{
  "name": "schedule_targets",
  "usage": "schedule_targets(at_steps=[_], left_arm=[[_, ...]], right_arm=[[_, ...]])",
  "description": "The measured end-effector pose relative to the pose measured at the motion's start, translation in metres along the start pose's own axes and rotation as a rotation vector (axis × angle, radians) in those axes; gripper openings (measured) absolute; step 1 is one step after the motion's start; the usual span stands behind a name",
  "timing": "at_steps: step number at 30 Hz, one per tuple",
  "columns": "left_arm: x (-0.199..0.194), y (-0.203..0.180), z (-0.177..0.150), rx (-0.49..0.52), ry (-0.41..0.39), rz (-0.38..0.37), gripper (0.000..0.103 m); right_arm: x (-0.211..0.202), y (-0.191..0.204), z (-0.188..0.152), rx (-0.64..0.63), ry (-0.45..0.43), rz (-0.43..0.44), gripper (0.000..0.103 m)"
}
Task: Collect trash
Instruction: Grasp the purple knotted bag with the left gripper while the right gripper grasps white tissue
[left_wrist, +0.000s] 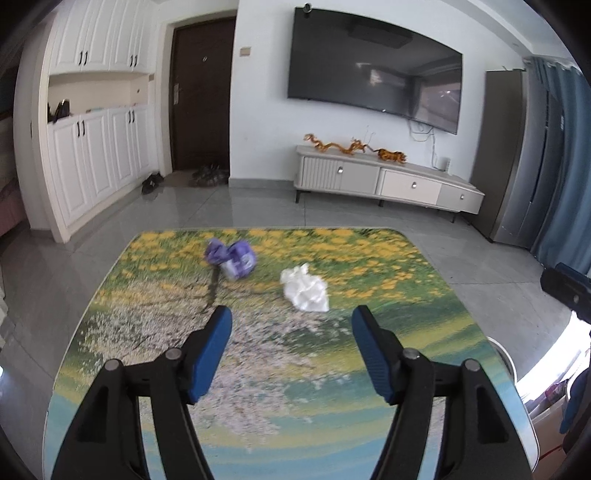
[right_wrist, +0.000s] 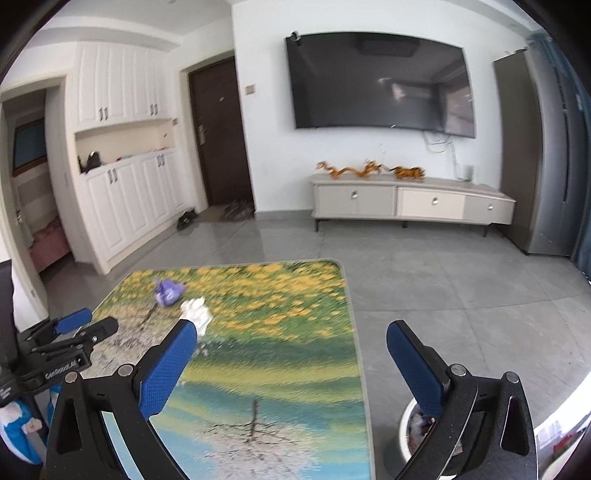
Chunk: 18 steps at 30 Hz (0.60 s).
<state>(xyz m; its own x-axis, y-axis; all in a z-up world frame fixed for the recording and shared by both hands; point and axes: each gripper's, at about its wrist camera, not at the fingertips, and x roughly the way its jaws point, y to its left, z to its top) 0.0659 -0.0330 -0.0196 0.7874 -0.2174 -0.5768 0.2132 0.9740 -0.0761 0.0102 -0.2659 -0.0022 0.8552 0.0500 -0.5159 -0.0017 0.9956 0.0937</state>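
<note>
On the flower-printed counter (left_wrist: 388, 350) lie a crumpled white tissue (left_wrist: 306, 288) and, near it toward the far edge, a crumpled purple wrapper (left_wrist: 233, 256). The left gripper (left_wrist: 291, 317) and right gripper (right_wrist: 291, 332) both have jaws apart with nothing between them. A trash bin (right_wrist: 406, 439) stands on the floor beside the counter.

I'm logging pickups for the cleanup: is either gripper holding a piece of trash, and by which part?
Neither. The left gripper and right gripper are both open and empty; the white tissue and purple wrapper lie on the table.

purple wrapper (left_wrist: 232, 258): 1 | white tissue (left_wrist: 306, 288): 1 | trash bin (right_wrist: 417, 430): 1
</note>
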Motion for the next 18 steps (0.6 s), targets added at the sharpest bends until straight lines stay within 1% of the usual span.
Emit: schedule_targets(at_steps=[3, 6, 8, 11, 14, 18], left_arm=[[0.013, 0.022, -0.005, -0.045, 0.044, 0.006, 0.066], [0.029, 0.045, -0.009, -0.096, 0.091, 0.01, 0.066], [0.04, 0.06, -0.01, -0.136, 0.117, -0.011, 0.066], [0.053, 0.079, -0.003, -0.189, 0.131, -0.045, 0.066], [0.07, 0.089, 0.01, -0.2, 0.132, -0.061, 0.066], [0.102, 0.093, 0.033, -0.172, 0.149, -0.054, 0.066]], right_arm=[[0.018, 0.011, -0.004, -0.038, 0.062, 0.031, 0.103], [0.042, 0.021, -0.012, -0.058, 0.134, 0.097, 0.103], [0.053, 0.025, -0.018, -0.061, 0.163, 0.131, 0.103], [0.079, 0.031, -0.021, -0.067, 0.202, 0.196, 0.103], [0.105, 0.04, -0.022, -0.072, 0.237, 0.247, 0.103], [0.137, 0.052, -0.018, -0.086, 0.267, 0.305, 0.103]])
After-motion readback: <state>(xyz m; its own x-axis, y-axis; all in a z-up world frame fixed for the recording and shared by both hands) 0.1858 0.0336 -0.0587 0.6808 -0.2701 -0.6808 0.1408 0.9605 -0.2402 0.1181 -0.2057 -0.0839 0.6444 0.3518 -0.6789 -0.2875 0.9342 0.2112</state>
